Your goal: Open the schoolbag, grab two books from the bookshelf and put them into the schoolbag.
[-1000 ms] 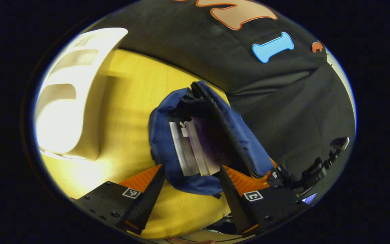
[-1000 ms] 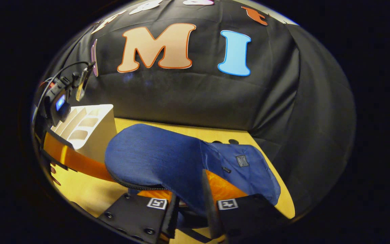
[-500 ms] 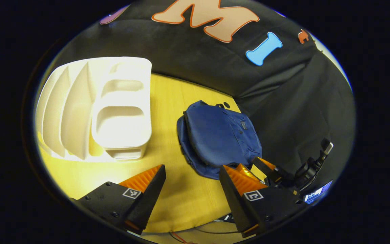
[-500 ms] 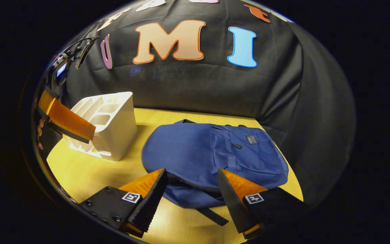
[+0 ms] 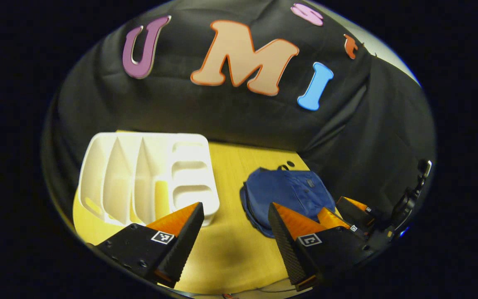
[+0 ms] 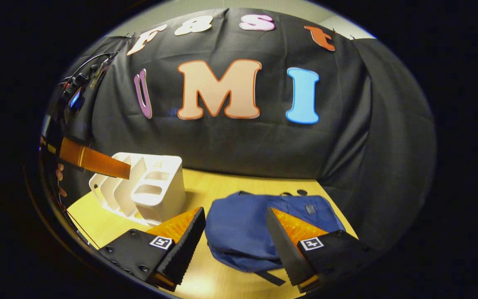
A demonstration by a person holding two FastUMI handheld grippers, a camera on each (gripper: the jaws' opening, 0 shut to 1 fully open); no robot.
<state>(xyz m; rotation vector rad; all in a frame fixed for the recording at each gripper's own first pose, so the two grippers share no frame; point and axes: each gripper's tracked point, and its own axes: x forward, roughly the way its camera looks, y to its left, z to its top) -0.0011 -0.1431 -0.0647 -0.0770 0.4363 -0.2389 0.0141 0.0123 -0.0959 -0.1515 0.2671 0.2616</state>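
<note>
Lying flat on the yellow wooden table (image 6: 206, 182), the blue schoolbag (image 6: 247, 228) is resting with its front pocket facing up and its flap down over the main compartment, so no books are showing inside it. In the right gripper view the right gripper (image 6: 235, 245) is hanging just above the bag's near edge, its two fingers spread wide apart with nothing between them; a dark strap (image 6: 270, 278) is trailing out from under the bag toward the camera. To the left of the bag in that view, the white bookshelf (image 6: 147, 189) is standing on the table, its slanted dividers and two small front pockets holding nothing that can be seen. Part of the left gripper is reaching in from the left edge of that view, in front of the shelf, with fingers of a hand (image 6: 59, 174) gripping it behind.

In the left gripper view the left gripper (image 5: 235, 243) is hovering over bare tabletop between the bookshelf (image 5: 147, 174) and the schoolbag (image 5: 284, 191), its fingers also standing wide open and empty. The shelf is sitting to the left of the gap, the bag to the right, the two set apart on the table (image 5: 230, 166). Beyond the bag's right side, the right gripper (image 5: 338, 211) is showing, near the bag's edge. Two small dark holes (image 5: 287, 165) are marking the table just behind the bag.
</note>
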